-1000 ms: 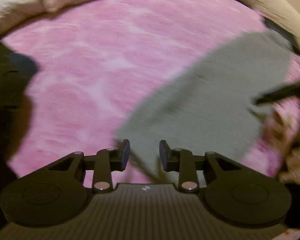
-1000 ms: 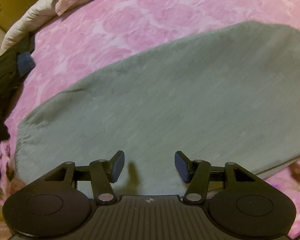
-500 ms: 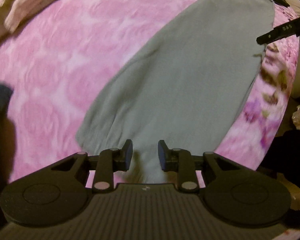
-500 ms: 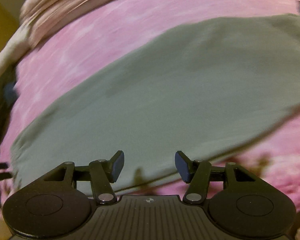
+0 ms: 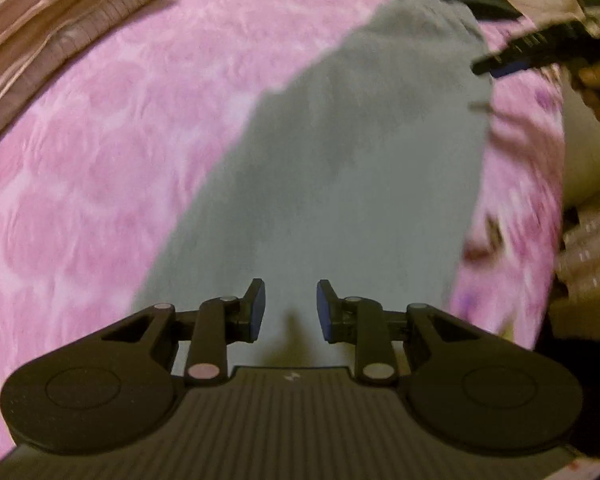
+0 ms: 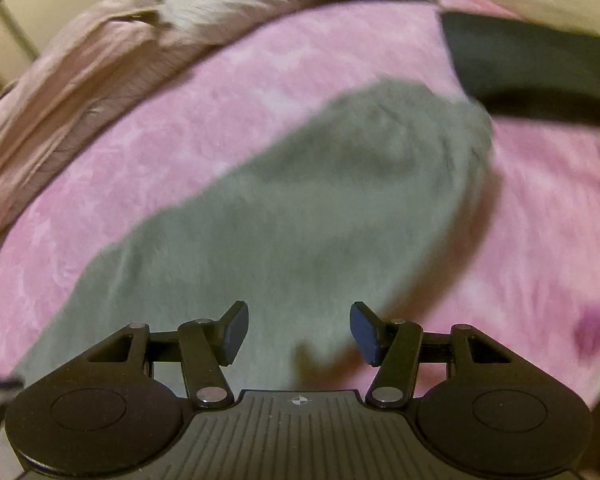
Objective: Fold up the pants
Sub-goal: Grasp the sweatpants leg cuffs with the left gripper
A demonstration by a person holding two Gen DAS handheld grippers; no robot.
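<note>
Grey pants (image 5: 340, 184) lie flat as one long strip on a pink flowered bed cover (image 5: 100, 160). My left gripper (image 5: 291, 310) hovers above the strip's near part, its jaws a narrow gap apart with nothing between them. In the right wrist view the same grey pants (image 6: 292, 216) run from lower left to upper right. My right gripper (image 6: 296, 334) hangs over them, open wide and empty. The right gripper's fingers (image 5: 540, 46) show at the top right of the left wrist view, beyond the pants' far end.
A crumpled pinkish-beige blanket (image 6: 80, 92) lies along the far left of the bed. A dark flat object (image 6: 532, 68) rests at the far right, just past the pants' end. The bed's edge (image 5: 552, 200) drops off on the right, with a pale ribbed thing beside it.
Both grippers have swept sideways along the pants towards the far end. The views have rolled, so the strip now runs away from each gripper. Neither has taken hold of anything.
</note>
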